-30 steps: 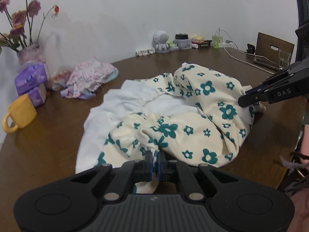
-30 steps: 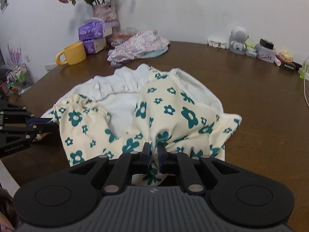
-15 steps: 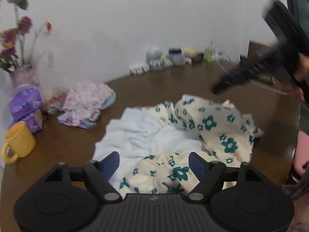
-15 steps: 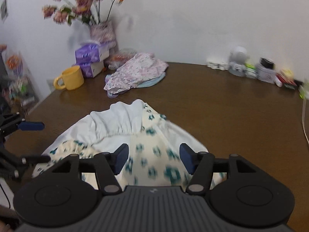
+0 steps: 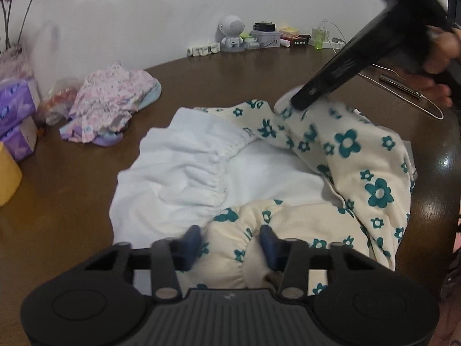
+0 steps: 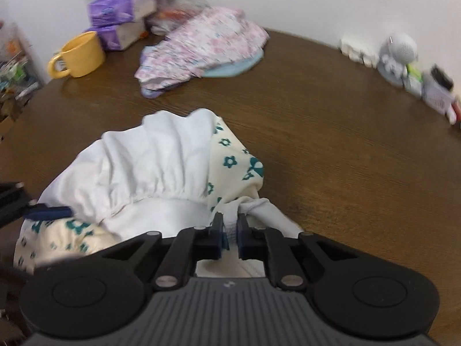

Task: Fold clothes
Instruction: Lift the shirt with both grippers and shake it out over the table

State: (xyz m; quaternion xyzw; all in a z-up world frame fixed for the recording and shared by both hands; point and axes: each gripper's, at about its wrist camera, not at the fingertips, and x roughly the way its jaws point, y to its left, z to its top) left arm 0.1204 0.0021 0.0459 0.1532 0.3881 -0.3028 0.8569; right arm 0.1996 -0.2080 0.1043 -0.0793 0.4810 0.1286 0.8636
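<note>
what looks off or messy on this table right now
The floral garment lies bunched and partly inside out, its white lining showing, not flat for folding. A second pink-patterned garment sits crumpled near the tissue packs. Nothing looks spilled or damaged.

A lived-in room at home, around a dark wooden table.

On the brown table (image 6: 331, 150) lie a flowered garment (image 5: 360, 155) and, farther off, a pink-printed heap of clothes (image 6: 201, 43); far left stand a yellow mug (image 6: 80, 54) and purple tissue packs (image 6: 118, 17), while a small white robot figure (image 5: 232, 33) and chargers line the far white wall.
</note>
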